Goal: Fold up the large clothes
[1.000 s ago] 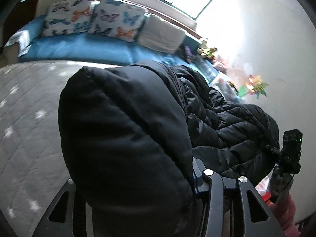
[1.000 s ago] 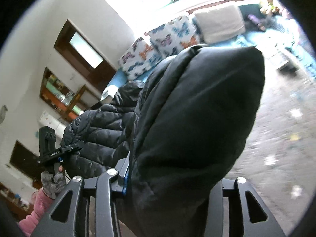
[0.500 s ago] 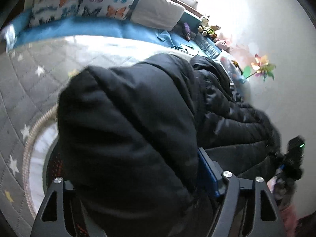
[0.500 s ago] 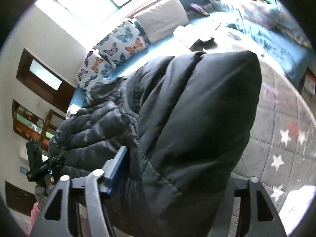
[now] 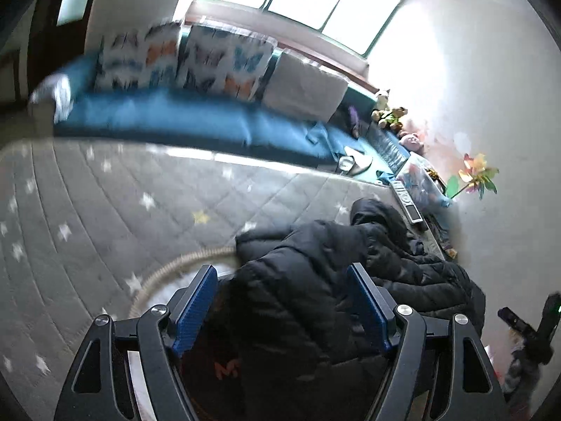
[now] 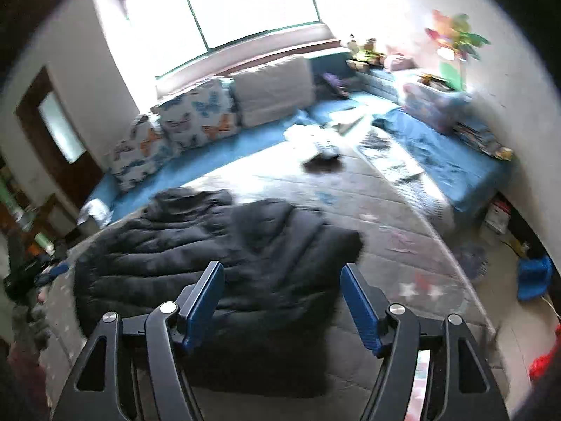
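Left claw (image 5: 280, 301) is spread wide with nothing pinched, just hanging over the black puffer jacket (image 5: 315, 298). Right claw (image 6: 282, 296) is the same deal, wide open and empty above the jacket (image 6: 217, 256). The jacket lies bunched up on the grey star-print quilt (image 5: 105, 210), partly over a round rope-edged mat (image 5: 168, 270). Blue couch (image 6: 217, 154) with butterfly pillows (image 6: 196, 112) sits behind it all.

We see a black quilted puffer jacket (image 6: 217, 245) on a grey quilted mat (image 5: 105, 203) dotted with white and yellow stars; blue bench cushions (image 6: 455, 161), white butterfly-print pillows (image 6: 196, 115), a plain grey pillow (image 6: 273, 94), and blue pads (image 6: 207, 301) on black tongs.
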A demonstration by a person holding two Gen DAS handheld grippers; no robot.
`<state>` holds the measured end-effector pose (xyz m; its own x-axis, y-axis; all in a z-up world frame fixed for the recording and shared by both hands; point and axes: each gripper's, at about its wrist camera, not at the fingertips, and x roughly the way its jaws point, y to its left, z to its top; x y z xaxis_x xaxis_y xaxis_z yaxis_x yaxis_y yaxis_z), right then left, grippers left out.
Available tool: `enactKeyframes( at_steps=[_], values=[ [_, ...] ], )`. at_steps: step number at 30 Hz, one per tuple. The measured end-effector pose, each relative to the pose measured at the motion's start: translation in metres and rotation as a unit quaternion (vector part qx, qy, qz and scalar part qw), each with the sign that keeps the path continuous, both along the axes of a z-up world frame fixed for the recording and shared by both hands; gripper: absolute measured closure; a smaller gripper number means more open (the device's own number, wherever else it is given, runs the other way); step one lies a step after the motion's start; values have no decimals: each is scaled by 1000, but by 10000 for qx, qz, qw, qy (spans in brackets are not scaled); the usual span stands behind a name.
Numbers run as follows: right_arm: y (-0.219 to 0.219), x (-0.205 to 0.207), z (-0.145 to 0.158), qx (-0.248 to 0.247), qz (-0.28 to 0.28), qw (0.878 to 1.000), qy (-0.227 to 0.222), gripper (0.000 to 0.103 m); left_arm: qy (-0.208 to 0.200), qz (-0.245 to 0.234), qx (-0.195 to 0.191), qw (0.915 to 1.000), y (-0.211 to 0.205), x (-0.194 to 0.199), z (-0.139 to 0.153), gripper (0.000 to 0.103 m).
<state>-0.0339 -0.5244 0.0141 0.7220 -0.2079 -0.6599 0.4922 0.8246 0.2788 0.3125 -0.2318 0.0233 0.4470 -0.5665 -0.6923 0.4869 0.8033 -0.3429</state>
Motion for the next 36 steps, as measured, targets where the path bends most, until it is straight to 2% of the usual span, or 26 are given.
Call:
enactKeyframes(
  at_steps=[3,5,8,10,13,16,20,27,32,36],
  values=[
    [18,25,-18,-80,299,9991,275,28,-387,-304,317,9983,-13,-24,6,23],
    [26,44,-33,-143,379,9977,541,28,-553,-608,636,9946,-29,-39,-2,23],
    [37,61,-53,-548,317,9921,1085,27,-395,-835,925,9914,-56,-50,-26,23],
    [38,67,-60,-646,292,9899,1232,25,-247,-825,1143,9897,-69,-52,-48,23],
    [42,60,-54,-777,243,9891,1227,25,-206,-758,1275,9887,-74,-54,-64,23],
    [57,48,-37,-955,284,9898,1020,25,-367,-835,1309,9872,-76,-68,-60,23],
    [83,40,-28,-1136,361,9895,812,25,-582,-880,1265,9863,-65,-94,-45,23],
    [130,31,-19,-1219,498,9901,490,24,-1098,-795,1412,9807,-45,-143,-13,21],
    [162,24,-18,-1492,461,9869,410,19,-1150,-668,1374,9815,-24,-170,-5,20],
    [182,19,-19,-1616,460,9850,382,9,-1134,-649,1315,9827,-10,-188,-3,20]
  ],
)
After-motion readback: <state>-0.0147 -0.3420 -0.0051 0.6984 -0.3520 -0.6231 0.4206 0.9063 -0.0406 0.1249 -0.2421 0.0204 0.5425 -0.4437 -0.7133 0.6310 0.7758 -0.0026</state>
